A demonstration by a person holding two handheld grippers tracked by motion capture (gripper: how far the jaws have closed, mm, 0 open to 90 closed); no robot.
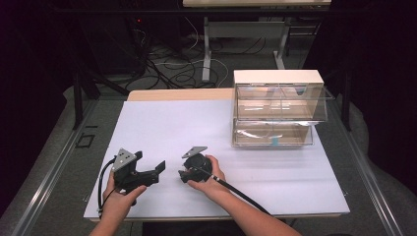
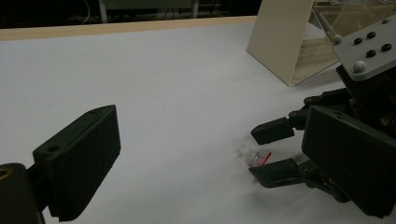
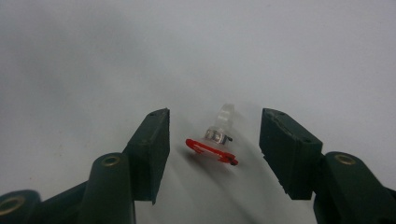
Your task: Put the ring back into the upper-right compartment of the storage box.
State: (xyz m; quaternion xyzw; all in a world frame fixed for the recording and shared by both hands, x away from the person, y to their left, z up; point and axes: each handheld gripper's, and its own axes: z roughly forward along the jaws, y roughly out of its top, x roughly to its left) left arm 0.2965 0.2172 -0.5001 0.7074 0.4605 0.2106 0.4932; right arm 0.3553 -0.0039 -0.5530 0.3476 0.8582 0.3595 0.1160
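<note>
A small clear clip with a red bar (image 3: 212, 148) is seen lying on the white table (image 1: 196, 128), between the spread jaws of the right gripper (image 3: 214, 144), untouched. The left gripper (image 1: 150, 169) is held wide open and empty just beside it.

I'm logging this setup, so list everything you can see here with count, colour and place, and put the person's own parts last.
Table: one, light wood edge, under the sheet.
Sheet: one, white, covering the tabletop.
Drawer box: one, clear with a pale top, far right of the sheet.
Small part: one, clear and red, lying on the sheet between the right gripper's open jaws, untouched.
Cables: several, black and white, on the floor beyond the table.
Left gripper: one, black, near left, open, holding nothing.
Right gripper: one, black, near centre, open.
Hands: two, each holding a gripper.
</note>
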